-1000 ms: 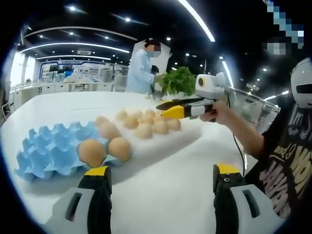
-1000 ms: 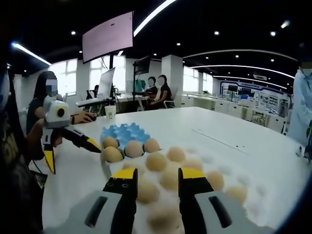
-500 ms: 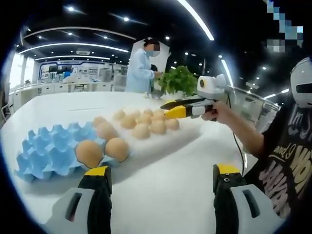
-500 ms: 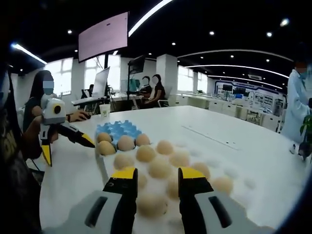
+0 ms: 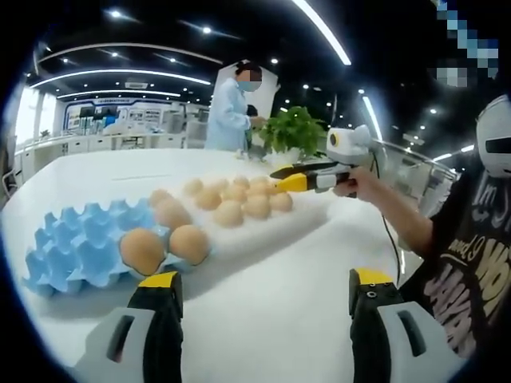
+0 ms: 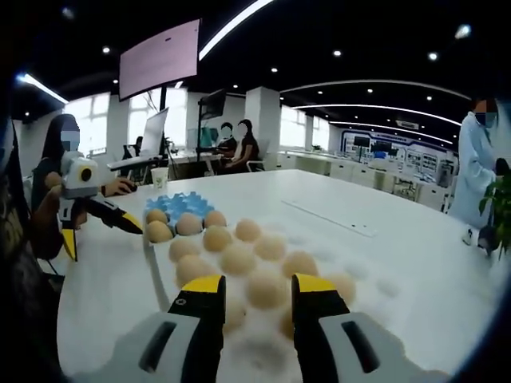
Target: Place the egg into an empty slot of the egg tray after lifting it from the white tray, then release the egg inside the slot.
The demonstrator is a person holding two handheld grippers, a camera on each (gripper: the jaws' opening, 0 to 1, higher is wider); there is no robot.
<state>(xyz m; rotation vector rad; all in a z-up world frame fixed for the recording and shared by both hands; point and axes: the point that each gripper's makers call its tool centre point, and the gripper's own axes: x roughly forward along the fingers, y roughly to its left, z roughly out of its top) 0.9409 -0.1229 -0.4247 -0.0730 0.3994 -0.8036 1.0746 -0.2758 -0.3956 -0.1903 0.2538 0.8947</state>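
Just ahead of the right hand-held gripper (image 6: 254, 297), jaws narrowly parted and empty, lie the eggs (image 6: 267, 289) on the white tray (image 6: 383, 291); left hand-held gripper (image 5: 262, 291) wide, farther off.

Right gripper (image 6: 257, 297) fingers parted above eggs (image 6: 239, 258) on white tray (image 6: 319, 247); blue egg tray (image 6: 182, 209) beyond.

Blue egg tray (image 5: 76, 251), tan eggs (image 5: 227, 213)

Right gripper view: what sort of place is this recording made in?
Probably a large open-plan office or lab: long ceiling light strips, a hanging screen, people seated at desks, and someone in a lab coat beside the white table.
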